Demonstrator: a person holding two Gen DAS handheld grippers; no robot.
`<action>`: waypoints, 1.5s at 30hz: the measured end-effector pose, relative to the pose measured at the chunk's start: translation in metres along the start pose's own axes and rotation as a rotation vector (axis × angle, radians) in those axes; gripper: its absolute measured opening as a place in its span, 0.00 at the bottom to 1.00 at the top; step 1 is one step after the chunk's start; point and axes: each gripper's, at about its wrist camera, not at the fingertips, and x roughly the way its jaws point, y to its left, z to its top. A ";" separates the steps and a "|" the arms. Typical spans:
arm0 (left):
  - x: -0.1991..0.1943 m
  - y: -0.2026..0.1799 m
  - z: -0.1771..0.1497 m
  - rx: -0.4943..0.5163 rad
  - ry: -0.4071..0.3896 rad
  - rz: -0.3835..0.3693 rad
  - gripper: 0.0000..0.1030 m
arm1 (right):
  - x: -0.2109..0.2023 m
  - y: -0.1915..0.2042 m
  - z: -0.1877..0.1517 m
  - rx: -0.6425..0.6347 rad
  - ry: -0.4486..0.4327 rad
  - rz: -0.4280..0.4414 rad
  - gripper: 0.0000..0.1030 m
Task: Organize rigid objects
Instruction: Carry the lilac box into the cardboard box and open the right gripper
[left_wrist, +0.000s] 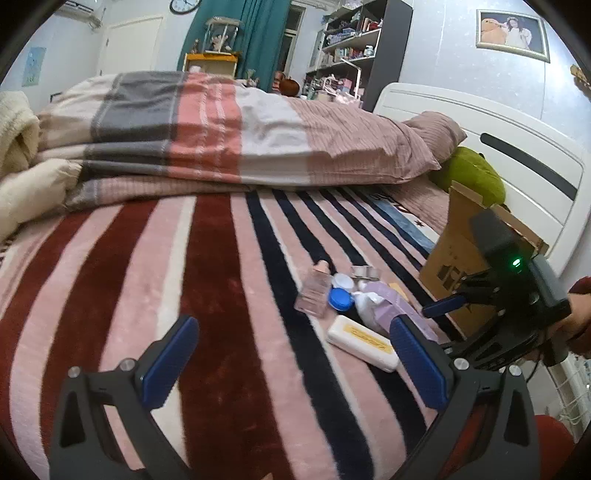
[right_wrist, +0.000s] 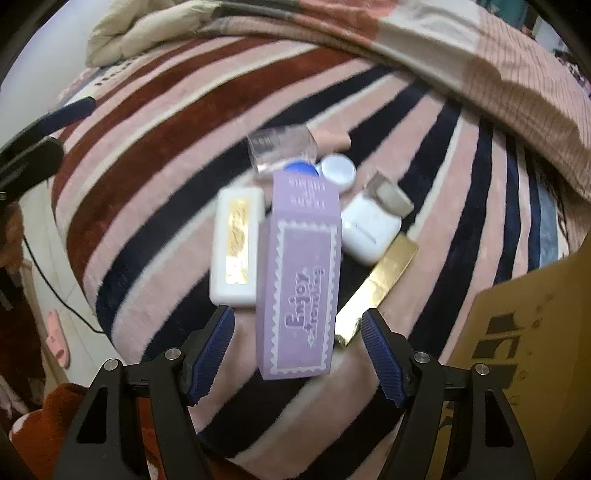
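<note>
Though blurred, purple box (right_wrist: 300, 291) lengthwise gripperward.

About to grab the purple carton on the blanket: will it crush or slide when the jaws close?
The purple carton looks like thin printed cardboard, so it probably dents under a hard squeeze. Its flat sides should grip well. Lying flat on the plush blanket, it likely won't roll.

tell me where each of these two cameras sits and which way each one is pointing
Left wrist: on the left gripper, low over the striped blanket, facing across the bed toward the quilt and shelves; shows its own open fingers and the right gripper.
Right wrist: on the right gripper, looking down at the purple box; its open fingers show.
Shared: purple box, white case, cardboard box.
</note>
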 end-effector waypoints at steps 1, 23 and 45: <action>0.001 -0.001 0.000 -0.003 0.006 -0.007 1.00 | 0.002 0.000 -0.002 0.000 0.002 -0.010 0.61; 0.012 -0.082 0.089 -0.005 0.021 -0.389 0.81 | -0.133 0.012 0.008 -0.025 -0.409 0.108 0.33; 0.123 -0.285 0.157 0.199 0.280 -0.482 0.63 | -0.179 -0.157 -0.081 0.301 -0.340 0.009 0.35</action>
